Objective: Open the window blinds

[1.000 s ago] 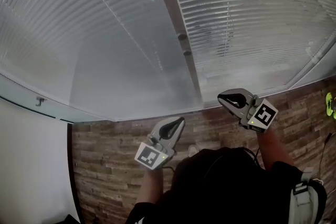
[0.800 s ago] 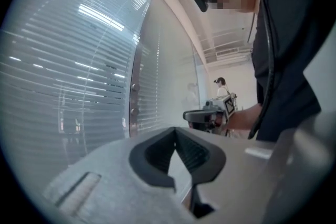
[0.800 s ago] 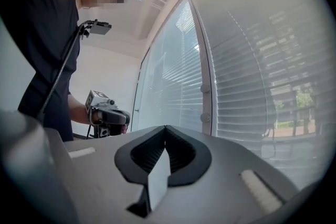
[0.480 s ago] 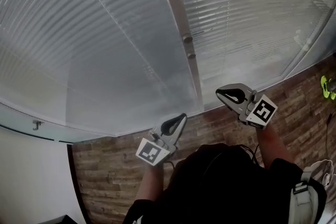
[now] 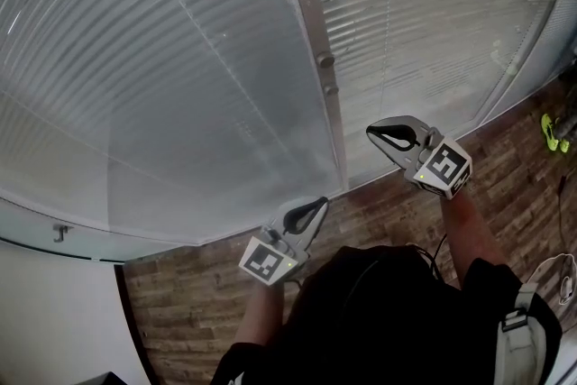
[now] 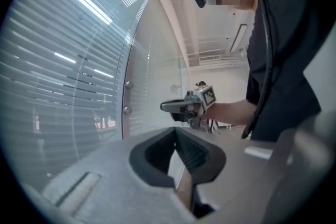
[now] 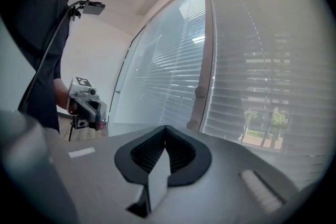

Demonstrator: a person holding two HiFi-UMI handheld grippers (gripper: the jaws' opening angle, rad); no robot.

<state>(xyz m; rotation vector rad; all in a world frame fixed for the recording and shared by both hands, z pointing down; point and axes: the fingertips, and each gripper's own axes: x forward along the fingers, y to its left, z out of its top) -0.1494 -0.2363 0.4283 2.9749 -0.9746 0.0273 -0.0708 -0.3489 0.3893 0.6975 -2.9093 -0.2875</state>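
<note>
Closed slatted blinds cover the left pane and the right pane, with a vertical frame post between them that bears two round knobs. My right gripper is shut and empty. It is held level, just right of the post's lower end and short of the blinds. My left gripper is also shut with nothing in it, lower and nearer my body. The right gripper view shows its closed tips aimed at the post and knobs. In the left gripper view the closed tips face the right gripper.
A brick-patterned floor runs below the window. A white wall with a small bracket stands at the left. A green object lies on the floor at the right, and a white cable lies near my right side.
My right gripper has moved up the picture, closer to the post's lower end. The left gripper has drifted slightly right. Both stay shut, and the head view has swung over the blinds.
</note>
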